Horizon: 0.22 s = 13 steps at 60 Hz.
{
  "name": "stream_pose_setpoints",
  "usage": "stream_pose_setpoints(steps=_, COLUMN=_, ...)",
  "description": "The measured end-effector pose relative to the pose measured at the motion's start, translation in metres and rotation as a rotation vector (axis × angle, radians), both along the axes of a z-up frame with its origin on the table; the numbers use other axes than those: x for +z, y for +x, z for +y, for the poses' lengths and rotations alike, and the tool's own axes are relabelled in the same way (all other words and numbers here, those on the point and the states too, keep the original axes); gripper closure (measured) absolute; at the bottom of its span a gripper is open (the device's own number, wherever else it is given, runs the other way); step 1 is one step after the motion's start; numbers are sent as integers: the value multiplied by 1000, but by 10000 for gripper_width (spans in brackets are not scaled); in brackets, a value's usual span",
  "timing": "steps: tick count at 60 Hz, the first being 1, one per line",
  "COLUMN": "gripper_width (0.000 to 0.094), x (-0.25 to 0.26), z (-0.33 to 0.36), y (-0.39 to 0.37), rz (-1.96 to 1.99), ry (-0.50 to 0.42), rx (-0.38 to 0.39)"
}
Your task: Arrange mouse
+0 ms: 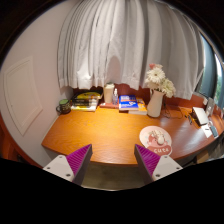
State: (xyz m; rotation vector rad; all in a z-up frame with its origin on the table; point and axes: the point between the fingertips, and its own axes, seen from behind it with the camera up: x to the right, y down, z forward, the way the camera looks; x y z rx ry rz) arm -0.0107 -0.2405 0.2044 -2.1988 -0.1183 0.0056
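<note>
The only part of the rig in sight is the gripper [113, 163], shown as two short, chunky fingers rising from the bottom of the gripper view, one on the left and one on the right. Each finger has a pale grey to white outer body with flat, angular faces, and its inner face carries a bright magenta-purple pad [79, 157] with fine ribbing or a striped texture across it. No cables, screws, printed markings, sleeve or skin can be made out, and both fingers look alike in colour and shape, mirrored left and right.
</note>
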Motion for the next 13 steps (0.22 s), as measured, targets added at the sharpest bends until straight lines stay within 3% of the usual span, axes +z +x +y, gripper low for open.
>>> stream_pose_setpoints(steps=13, gripper_width=88, x=9, z=-8, y=-23, rz=8, ry=19, rx=24)
